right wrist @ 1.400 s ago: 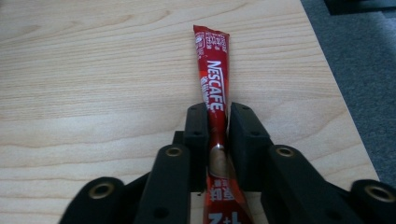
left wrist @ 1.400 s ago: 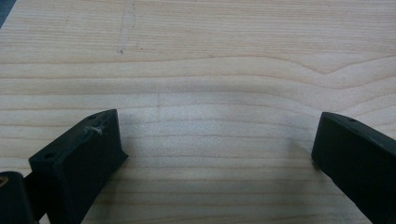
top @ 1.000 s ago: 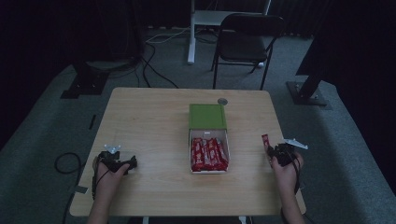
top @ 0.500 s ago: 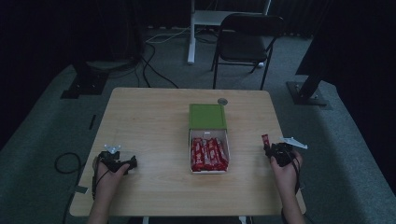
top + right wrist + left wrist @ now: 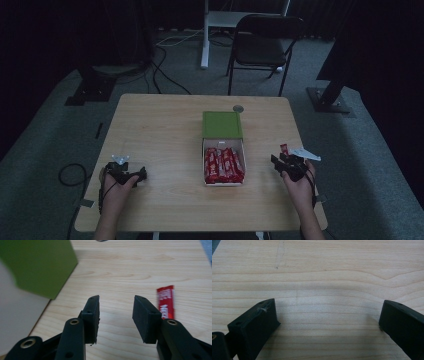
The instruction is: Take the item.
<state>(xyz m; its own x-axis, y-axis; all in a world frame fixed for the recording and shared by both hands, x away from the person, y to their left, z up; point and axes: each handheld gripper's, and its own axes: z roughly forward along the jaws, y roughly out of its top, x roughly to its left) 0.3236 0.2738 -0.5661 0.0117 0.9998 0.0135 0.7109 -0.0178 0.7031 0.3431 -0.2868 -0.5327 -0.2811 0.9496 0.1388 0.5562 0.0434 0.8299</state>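
Right gripper (image 5: 116,315) is opening over bare table (image 5: 160,130), nothing between the jaws; they have just been spreading. One red bar (image 5: 166,302) is lying flat just beside the right jaw, clear of it, near the table's right edge. My read: it's freshly set down there, out of the box (image 5: 223,167), so the bars get laid out singly. The box is sitting mid-table, green lid (image 5: 222,124) flipped back, the remaining bars (image 5: 223,165) packed inside. Left gripper (image 5: 327,315) is idling spread wide on empty wood, probably parked out of the way.
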